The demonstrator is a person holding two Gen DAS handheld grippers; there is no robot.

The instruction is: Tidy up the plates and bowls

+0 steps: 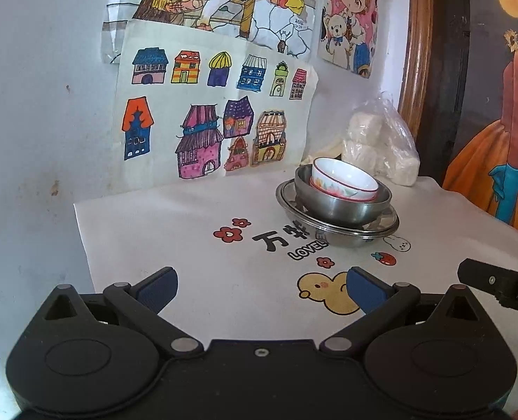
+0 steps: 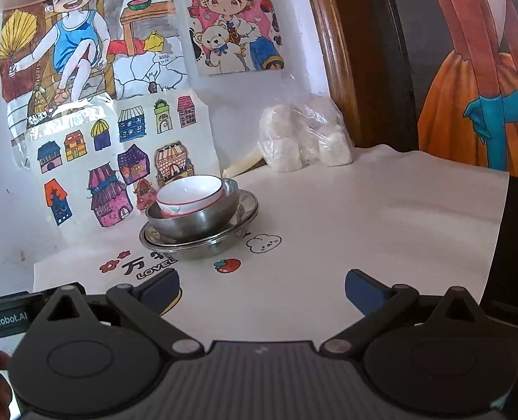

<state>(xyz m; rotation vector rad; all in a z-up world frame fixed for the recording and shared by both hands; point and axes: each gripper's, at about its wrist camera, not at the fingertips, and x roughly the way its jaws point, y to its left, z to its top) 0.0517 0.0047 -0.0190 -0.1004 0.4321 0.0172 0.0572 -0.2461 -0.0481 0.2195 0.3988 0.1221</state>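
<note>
Stack ahead-right of my left gripper, ahead-left of right gripper; both spread apart, empty; distances look similar.

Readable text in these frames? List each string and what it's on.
"GenRobot.AI" on the left gripper's body, seen in the right wrist view.
"万" plus a partly hidden character, on the tablecloth; the plate covers the rest.
"LOVEL", cut off by the plate, on the tablecloth.
Small writing on the drawing: too small to read.
Top edge lettering on the poster: cropped, unreadable.
</note>
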